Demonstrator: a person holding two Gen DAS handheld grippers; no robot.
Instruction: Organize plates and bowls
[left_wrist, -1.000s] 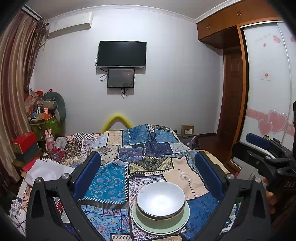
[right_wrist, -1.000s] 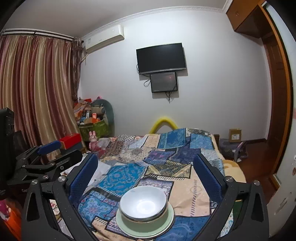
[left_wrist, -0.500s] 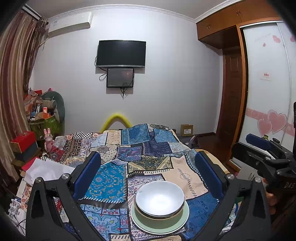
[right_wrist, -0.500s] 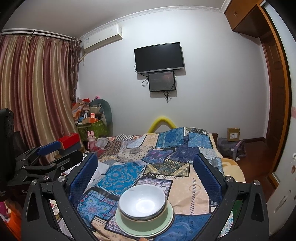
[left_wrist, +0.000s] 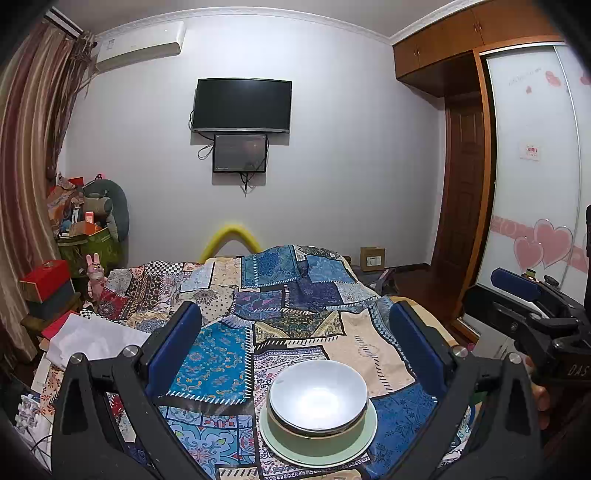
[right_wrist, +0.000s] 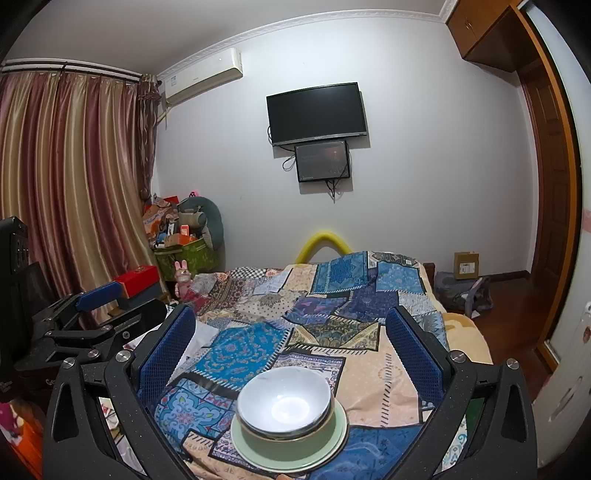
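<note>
A stack of nested bowls (left_wrist: 318, 400) (right_wrist: 284, 406), white on top and pale green below, rests on a pale green plate (left_wrist: 325, 450) (right_wrist: 295, 458) near the front of the patchwork bedspread (left_wrist: 295, 291) (right_wrist: 347, 295). My left gripper (left_wrist: 295, 321) stands open above and behind the stack, nothing between its blue pads. My right gripper (right_wrist: 291, 325) is open too, held over the same stack. Each view catches the other gripper at its edge: the right one (left_wrist: 517, 295) and the left one (right_wrist: 99, 306).
A TV (left_wrist: 242, 105) and a small screen hang on the far wall. Boxes and clutter (left_wrist: 74, 229) pile up left of the bed beside curtains (right_wrist: 66, 177). A wardrobe with sliding doors (left_wrist: 532, 184) and a wooden door stand at the right.
Both views have shifted slightly, and the stack of bowls sits a touch lower and more leftward in frame. Both grippers stay open and hold nothing.
</note>
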